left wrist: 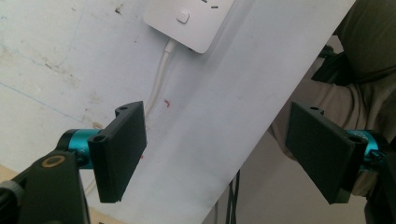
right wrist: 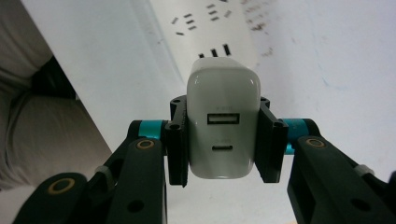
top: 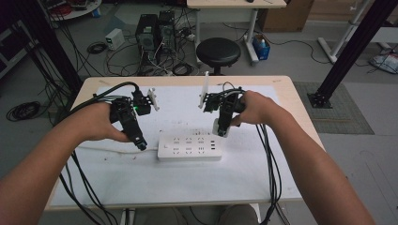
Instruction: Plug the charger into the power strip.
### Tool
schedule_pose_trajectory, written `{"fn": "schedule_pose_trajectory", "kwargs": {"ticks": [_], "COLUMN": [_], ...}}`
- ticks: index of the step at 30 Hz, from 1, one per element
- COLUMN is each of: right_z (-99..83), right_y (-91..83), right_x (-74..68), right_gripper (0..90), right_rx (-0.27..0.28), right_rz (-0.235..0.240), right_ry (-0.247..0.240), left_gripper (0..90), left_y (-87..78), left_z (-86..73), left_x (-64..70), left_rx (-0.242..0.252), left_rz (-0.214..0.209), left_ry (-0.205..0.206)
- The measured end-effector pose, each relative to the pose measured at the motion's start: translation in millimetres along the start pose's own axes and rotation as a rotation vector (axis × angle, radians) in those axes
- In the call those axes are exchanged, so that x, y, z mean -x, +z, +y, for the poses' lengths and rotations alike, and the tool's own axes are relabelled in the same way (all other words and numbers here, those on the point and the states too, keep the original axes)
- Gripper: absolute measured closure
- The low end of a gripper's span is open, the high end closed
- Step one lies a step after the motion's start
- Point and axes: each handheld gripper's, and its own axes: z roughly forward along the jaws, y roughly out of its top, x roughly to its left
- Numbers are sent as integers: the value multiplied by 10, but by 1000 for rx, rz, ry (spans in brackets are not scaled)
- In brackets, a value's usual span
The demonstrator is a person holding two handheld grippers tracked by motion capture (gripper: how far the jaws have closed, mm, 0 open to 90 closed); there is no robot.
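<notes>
A white power strip (top: 189, 147) lies flat in the middle of the white mat, its cord (left wrist: 159, 79) running off to the left. My right gripper (top: 221, 129) hovers just above the strip's right end, shut on a white USB charger (right wrist: 222, 125) whose two ports face the camera. The strip's sockets (right wrist: 215, 51) lie right beyond the charger. My left gripper (top: 139, 142) points down at the mat beside the strip's left end, open with nothing between its pads (left wrist: 122, 149). The strip's end with its switch button (left wrist: 183, 17) sits ahead of it.
The mat (top: 141, 178) covers most of a wooden table (top: 291, 93). Black cables trail from both grippers over the table's front edge. Beyond the table stand a black stool (top: 218, 51), computer towers (top: 155, 30) and a second table (top: 234, 4).
</notes>
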Motion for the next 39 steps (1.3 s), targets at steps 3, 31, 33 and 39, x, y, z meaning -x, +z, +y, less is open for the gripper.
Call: {"fn": "schedule_pose_trajectory", "kwargs": {"ticks": [3, 31, 33, 39], "right_z": [126, 571, 578, 597], "right_y": [90, 810, 831, 885], "right_x": [-25, 147, 157, 165], "right_gripper": [618, 619, 619, 619], "right_rx": [-6, -19, -24, -22], "right_rz": [10, 59, 60, 60], "right_ry": [-41, -198, -202, -239], "left_gripper": [211, 211, 210, 211], "left_y": [-13, 117, 130, 139], "left_z": [-10, -91, -86, -70], "left_x": [-1, -82, -87, -108], "left_rx": [8, -15, -12, -14], "left_rz": [1, -17, -21, -27], "left_ry": [1, 17, 10, 15]}}
